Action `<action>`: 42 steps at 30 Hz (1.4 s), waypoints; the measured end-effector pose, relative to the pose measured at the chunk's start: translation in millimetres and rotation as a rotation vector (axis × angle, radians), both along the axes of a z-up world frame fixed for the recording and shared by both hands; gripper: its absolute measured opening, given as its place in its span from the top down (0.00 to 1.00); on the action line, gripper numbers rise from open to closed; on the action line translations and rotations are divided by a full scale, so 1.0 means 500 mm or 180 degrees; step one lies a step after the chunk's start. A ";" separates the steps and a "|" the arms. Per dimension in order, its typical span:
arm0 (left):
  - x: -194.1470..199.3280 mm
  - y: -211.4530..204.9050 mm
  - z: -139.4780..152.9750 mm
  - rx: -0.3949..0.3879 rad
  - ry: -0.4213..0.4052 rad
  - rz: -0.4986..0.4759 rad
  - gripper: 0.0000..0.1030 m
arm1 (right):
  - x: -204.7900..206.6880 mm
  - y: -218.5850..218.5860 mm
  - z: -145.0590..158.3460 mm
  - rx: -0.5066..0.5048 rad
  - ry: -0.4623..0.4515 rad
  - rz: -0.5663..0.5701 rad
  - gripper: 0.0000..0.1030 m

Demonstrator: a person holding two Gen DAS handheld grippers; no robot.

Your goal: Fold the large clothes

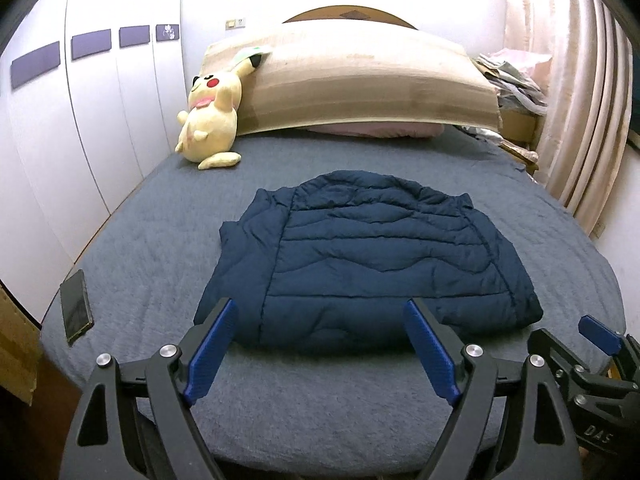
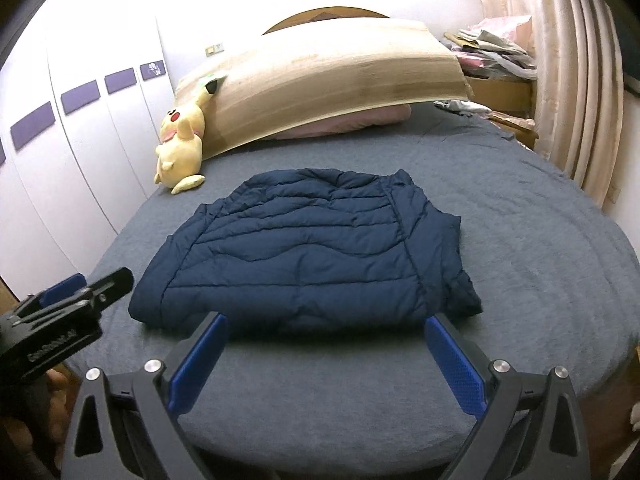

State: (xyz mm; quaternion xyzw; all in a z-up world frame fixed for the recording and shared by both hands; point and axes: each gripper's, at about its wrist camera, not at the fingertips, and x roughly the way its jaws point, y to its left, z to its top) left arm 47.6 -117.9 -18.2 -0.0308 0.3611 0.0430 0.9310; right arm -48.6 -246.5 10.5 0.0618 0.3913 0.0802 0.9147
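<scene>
Both our left tongs [image 1: 318, 314] and right tongs [image 2: 328, 330] are wide open and hold nothing. The jacket [image 1: 368, 264] lies folded on the bed [image 1: 400, 408]. We should pinch both near corners together and fold evenly.

My left wrist camera sat just behind the left tool [image 1: 318, 308], looking forward and down along its two fingers from the foot of the bed [image 1: 140, 240]. It faced the headboard end, with the folded jacket [image 1: 372, 256] near and roughly centred, slightly to the right. My right wrist camera looked the same way from behind the right tool [image 2: 326, 322], set further right, so the jacket fell a little left of centre. Both views shared the jacket, the bed, the yellow plush toy [image 1: 210, 116], the wardrobe doors [image 1: 92, 120] and the curtain [image 1: 580, 112]. Each camera also caught the other tool at its edge.
</scene>
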 end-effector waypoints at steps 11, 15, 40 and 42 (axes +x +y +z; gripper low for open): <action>-0.029 -0.004 0.031 0.0013 -0.0075 0.0050 0.16 | -0.017 -0.003 0.022 -0.0194 -0.0080 -0.0091 0.03; -0.031 -0.001 0.032 -0.0009 -0.0084 0.0061 0.16 | -0.017 -0.002 0.024 -0.0190 -0.0084 -0.0094 0.03; -0.027 0.000 0.037 -0.0097 -0.0120 -0.0016 0.10 | -0.015 0.005 0.032 -0.0271 -0.0125 -0.0098 0.03; -0.028 -0.001 0.037 -0.0116 -0.0123 -0.0043 0.10 | -0.014 0.005 0.032 -0.0269 -0.0119 -0.0098 0.03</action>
